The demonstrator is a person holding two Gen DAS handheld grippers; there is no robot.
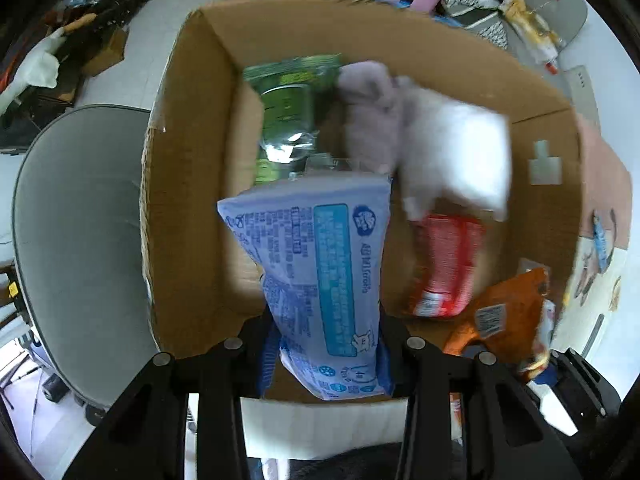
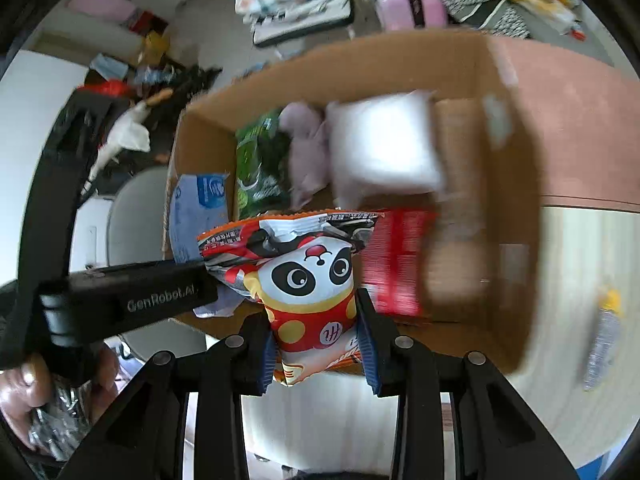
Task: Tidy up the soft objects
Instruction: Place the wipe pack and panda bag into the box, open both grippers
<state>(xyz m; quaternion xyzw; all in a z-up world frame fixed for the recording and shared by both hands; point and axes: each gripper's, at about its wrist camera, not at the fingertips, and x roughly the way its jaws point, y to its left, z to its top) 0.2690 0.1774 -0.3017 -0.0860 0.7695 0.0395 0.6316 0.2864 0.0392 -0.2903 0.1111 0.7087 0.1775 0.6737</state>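
Note:
My left gripper (image 1: 326, 364) is shut on a pale blue wet-wipe pack (image 1: 320, 276) that hangs over the near part of an open cardboard box (image 1: 184, 184). My right gripper (image 2: 320, 348) is shut on an orange snack bag with a panda print (image 2: 304, 276), held above the same cardboard box (image 2: 508, 240). Inside the box lie a green packet (image 1: 288, 112), a grey plush toy (image 1: 372, 116), a white soft pack (image 1: 460, 152) and a red packet (image 1: 444, 264). The orange bag (image 1: 508, 312) shows at the right of the left wrist view.
A grey chair seat (image 1: 76, 240) stands left of the box. The box rests on a light table (image 2: 580, 320) where a small yellow-capped bottle (image 2: 604, 336) lies. Cluttered bags and a pink case (image 2: 404, 4) lie on the floor beyond. A hand (image 2: 24, 392) holds the left gripper's handle.

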